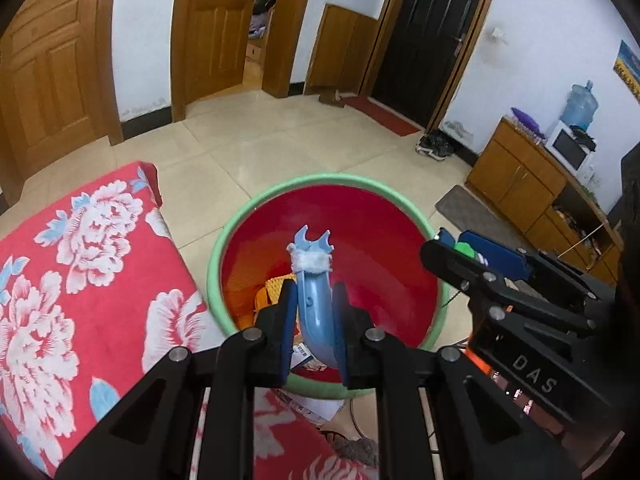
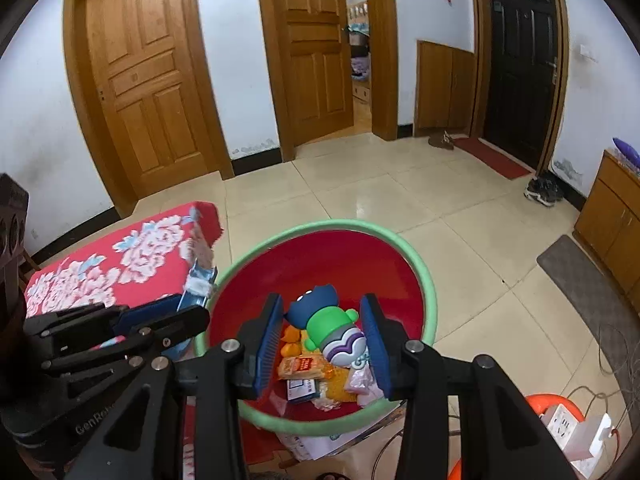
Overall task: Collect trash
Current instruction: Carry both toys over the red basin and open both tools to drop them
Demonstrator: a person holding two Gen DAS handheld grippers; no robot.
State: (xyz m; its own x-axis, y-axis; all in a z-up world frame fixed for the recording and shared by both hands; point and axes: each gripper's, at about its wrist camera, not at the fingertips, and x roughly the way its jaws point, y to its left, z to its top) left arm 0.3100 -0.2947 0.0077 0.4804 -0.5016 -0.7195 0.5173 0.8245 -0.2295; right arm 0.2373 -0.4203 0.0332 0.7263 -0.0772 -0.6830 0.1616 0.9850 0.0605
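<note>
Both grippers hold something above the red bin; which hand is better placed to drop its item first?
Probably right. The right gripper holds the green and blue toy above the red bin's middle; the left gripper's blue plastic piece hangs nearer the rim.

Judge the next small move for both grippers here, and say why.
Probably open the jaws and drop. The left gripper is shut on a light blue plastic piece and the right gripper on a green and navy toy figure; both appear to hang over the red bin, which already holds wrappers.
</note>
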